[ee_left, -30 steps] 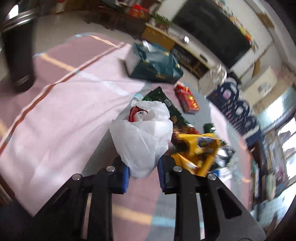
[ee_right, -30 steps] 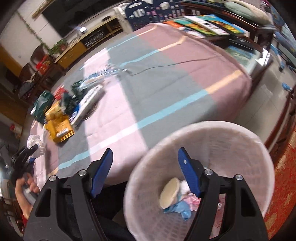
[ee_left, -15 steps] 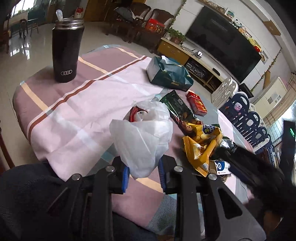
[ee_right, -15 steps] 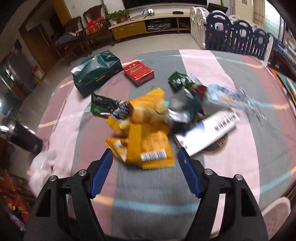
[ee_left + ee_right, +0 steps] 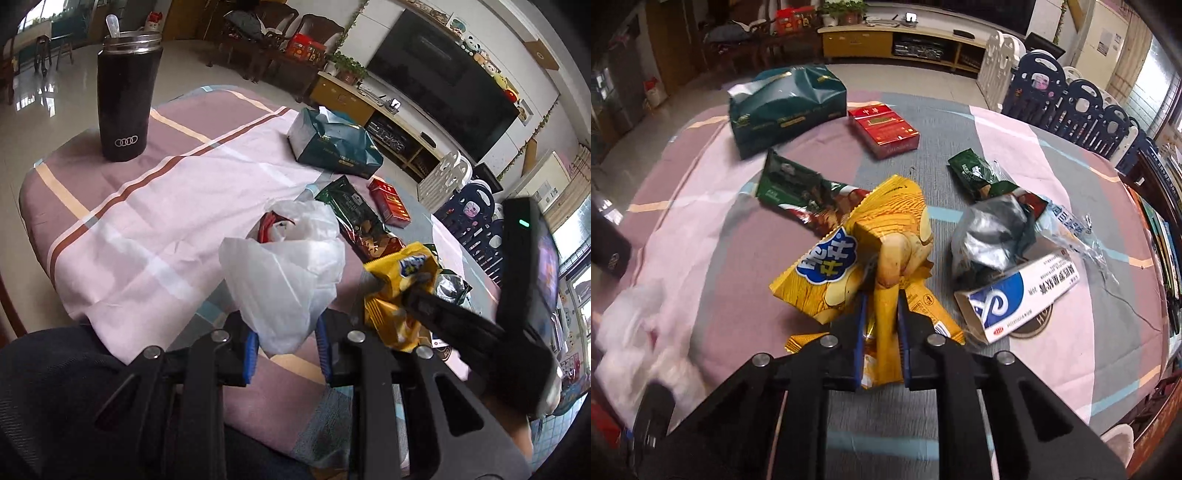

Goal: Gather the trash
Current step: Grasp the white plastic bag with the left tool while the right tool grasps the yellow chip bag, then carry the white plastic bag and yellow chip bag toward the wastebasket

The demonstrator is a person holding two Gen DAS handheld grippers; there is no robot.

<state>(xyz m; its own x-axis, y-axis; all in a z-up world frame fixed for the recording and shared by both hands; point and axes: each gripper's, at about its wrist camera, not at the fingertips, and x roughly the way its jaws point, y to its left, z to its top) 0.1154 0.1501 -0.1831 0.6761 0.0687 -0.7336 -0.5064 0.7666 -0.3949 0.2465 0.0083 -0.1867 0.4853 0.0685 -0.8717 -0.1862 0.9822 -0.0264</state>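
A white plastic bag (image 5: 284, 273) with something red inside hangs over the striped tablecloth (image 5: 155, 206), and my left gripper (image 5: 284, 332) is shut on its lower end. The same bag shows blurred at the left in the right wrist view (image 5: 631, 332). A crumpled yellow chip bag (image 5: 886, 236) lies in the pile of wrappers; my right gripper (image 5: 881, 314) is closing, with both blue pads pressing a fold of it. In the left wrist view the right gripper (image 5: 417, 295) reaches in from the right onto that yellow bag (image 5: 399, 269).
A black tumbler (image 5: 127, 99) stands at the table's far left corner. Around the pile lie a dark green tissue pack (image 5: 786, 107), a red box (image 5: 884, 129), green wrappers (image 5: 801, 192), crumpled silver foil (image 5: 993, 232) and a white-and-blue carton (image 5: 1015, 295).
My right gripper swung from above a white basket over to the table, came down on the yellow chip bag and closed on it. The left gripper kept its hold on the white bag.
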